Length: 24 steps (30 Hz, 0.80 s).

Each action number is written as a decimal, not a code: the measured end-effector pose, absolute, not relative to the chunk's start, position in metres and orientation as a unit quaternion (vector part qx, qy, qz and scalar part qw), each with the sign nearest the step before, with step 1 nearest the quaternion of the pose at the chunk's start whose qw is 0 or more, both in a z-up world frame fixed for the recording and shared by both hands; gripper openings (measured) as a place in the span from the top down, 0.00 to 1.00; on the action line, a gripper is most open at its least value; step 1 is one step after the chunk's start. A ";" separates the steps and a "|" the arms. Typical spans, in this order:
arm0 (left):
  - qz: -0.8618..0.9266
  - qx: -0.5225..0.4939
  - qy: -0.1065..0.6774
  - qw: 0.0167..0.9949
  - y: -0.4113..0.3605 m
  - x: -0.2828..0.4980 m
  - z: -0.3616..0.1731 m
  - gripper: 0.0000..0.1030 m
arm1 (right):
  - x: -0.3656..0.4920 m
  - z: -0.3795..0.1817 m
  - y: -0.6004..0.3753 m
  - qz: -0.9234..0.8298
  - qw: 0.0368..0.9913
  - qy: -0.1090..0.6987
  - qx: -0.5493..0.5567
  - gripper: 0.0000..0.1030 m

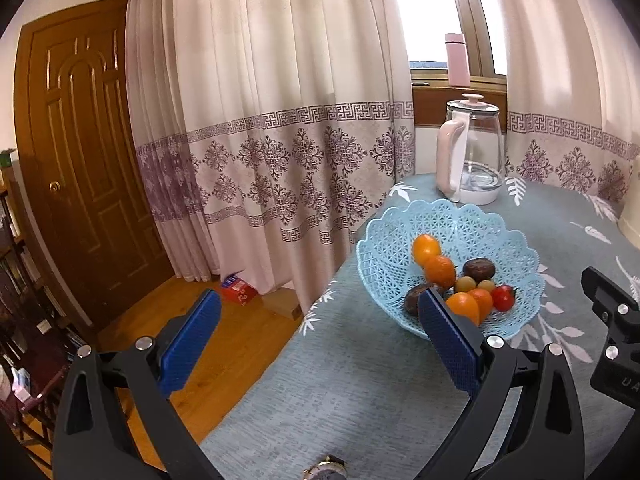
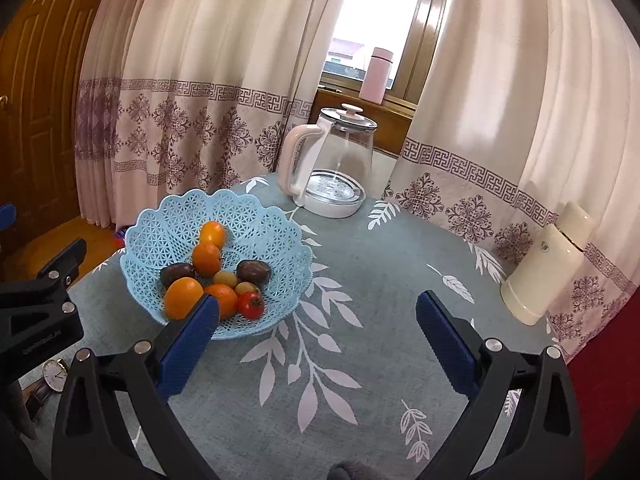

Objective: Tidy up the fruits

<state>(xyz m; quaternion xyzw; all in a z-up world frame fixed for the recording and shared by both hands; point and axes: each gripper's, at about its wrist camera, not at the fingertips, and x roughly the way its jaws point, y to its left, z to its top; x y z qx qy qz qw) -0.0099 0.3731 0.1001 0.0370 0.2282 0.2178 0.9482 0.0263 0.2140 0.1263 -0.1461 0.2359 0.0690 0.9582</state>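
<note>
A light blue lattice basket [image 1: 400, 236] [image 2: 264, 216] stands on the table near its left edge. Inside lie several oranges [image 1: 426, 248] [image 2: 213, 233], two dark brown fruits [image 1: 479, 268] [image 2: 253, 270], small yellow-green fruits [image 1: 465, 283] [image 2: 225, 278] and a red tomato [image 1: 503, 298] [image 2: 251, 305]. My left gripper [image 1: 320, 312] is open with nothing between its blue pads, hovering over the table's left edge, just left of the basket. My right gripper [image 2: 318, 312] is open and holds nothing, over the cloth to the right of the basket.
A glass kettle with a pink handle [image 1: 472, 152] [image 2: 332, 160] stands behind the basket. A cream jug [image 2: 548, 268] sits at the table's right edge. A wristwatch [image 2: 54, 376] lies at the near left. Curtains hang behind; a wooden door [image 1: 80, 152] and floor are left.
</note>
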 end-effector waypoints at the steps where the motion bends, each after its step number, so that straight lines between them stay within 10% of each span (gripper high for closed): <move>1: 0.219 0.042 0.229 0.948 0.372 -0.009 0.099 0.03 | 0.026 0.125 0.215 0.069 0.958 0.236 -0.147 0.05; 24: 0.233 0.094 0.250 0.935 0.368 0.002 0.083 0.03 | 0.026 0.099 0.237 0.052 0.951 0.244 -0.181 0.05</move>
